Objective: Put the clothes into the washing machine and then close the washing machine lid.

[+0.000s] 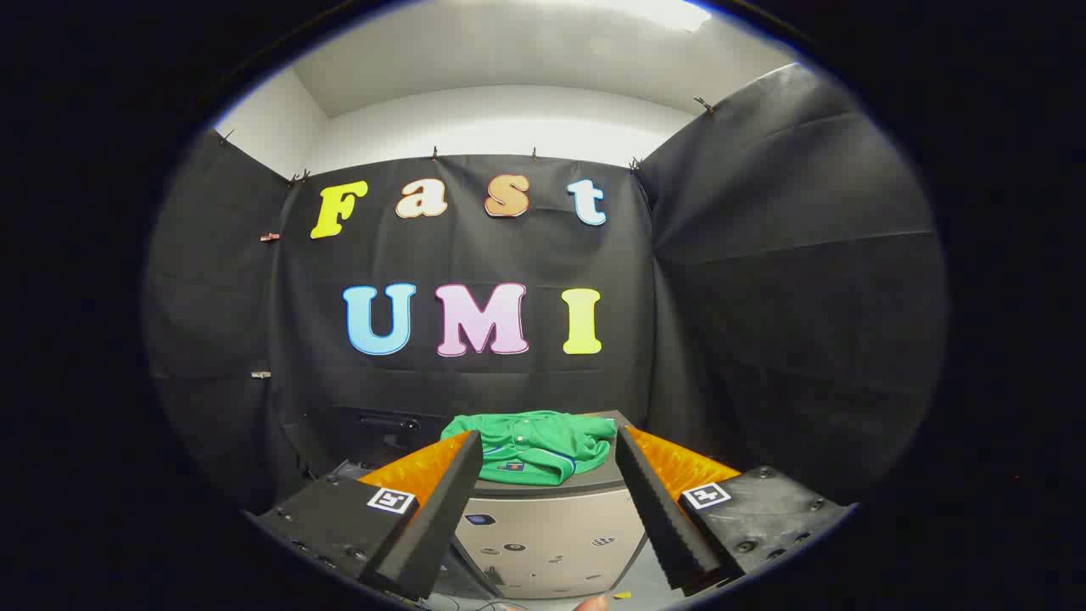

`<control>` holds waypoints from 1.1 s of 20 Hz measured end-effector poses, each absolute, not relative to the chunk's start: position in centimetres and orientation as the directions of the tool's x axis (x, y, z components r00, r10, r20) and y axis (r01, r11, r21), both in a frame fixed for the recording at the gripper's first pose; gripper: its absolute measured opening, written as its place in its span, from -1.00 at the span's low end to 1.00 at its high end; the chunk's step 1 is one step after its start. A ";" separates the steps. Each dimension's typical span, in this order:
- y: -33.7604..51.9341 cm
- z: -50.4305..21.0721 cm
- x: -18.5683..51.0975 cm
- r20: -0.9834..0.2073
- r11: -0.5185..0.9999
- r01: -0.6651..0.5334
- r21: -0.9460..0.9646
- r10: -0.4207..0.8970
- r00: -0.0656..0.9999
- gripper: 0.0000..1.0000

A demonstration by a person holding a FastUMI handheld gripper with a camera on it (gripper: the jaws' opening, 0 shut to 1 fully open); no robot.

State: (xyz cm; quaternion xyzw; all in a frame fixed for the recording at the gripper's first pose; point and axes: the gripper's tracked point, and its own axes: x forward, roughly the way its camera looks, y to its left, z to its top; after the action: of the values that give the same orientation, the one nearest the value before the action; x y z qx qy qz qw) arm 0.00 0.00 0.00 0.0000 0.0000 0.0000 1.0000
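Note:
A green garment point(533, 447) lies crumpled on the flat top of a small silver washing machine point(551, 530), whose lid looks closed under it. My gripper point(550, 441) is held above and in front of the machine, its two fingers spread wide apart. The garment sits just ahead of the fingertips, in the gap between them, and neither finger touches it. The machine's front panel with its small round markings shows below, between the fingers.
Black cloth walls close in the booth behind the machine and on both sides. A dark case or box point(373, 428) sits low behind the machine to the left. A fingertip of a person point(591, 603) shows under the machine's front.

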 end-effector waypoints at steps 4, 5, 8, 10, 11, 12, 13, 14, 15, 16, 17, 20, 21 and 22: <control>-0.3 0.0 0.7 -0.001 1.000 -0.003 0.010 0.003 1.000 0.97; -0.4 0.0 1.0 0.001 1.000 -0.002 0.011 0.002 1.000 0.97; -0.5 -0.5 2.3 -0.010 1.000 0.001 0.018 -0.001 1.000 0.96; -0.6 -0.9 3.4 -0.021 1.000 0.006 0.018 -0.006 1.000 0.97; -0.7 -0.9 4.0 -0.022 1.000 0.010 0.021 -0.010 1.000 0.97; -0.9 -1.0 4.7 -0.023 0.999 0.016 0.027 -0.015 1.000 0.96; -1.1 -1.3 5.3 -0.030 0.999 0.022 0.032 -0.021 0.999 0.97; -1.3 -1.7 5.9 -0.040 0.999 0.027 0.035 -0.026 0.999 0.97; -1.4 -2.0 6.4 -0.046 0.999 0.031 0.036 -0.029 0.999 0.97; -1.7 -2.0 6.9 -0.048 0.999 0.037 0.035 -0.036 0.998 0.97; -1.9 -2.0 7.5 -0.047 0.999 0.043 0.032 -0.041 0.998 0.97; -2.4 -2.3 8.9 -0.051 0.998 0.056 0.021 -0.055 0.997 0.97; -2.5 -2.4 9.5 -0.055 0.998 0.058 0.016 -0.057 0.997 0.97; -2.5 -2.6 10.1 -0.062 0.998 0.054 0.011 -0.053 0.997 0.97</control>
State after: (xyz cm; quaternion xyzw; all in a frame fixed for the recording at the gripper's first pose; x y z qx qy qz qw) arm 10.12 -2.51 -2.60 0.0063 0.0308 -0.0267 0.9992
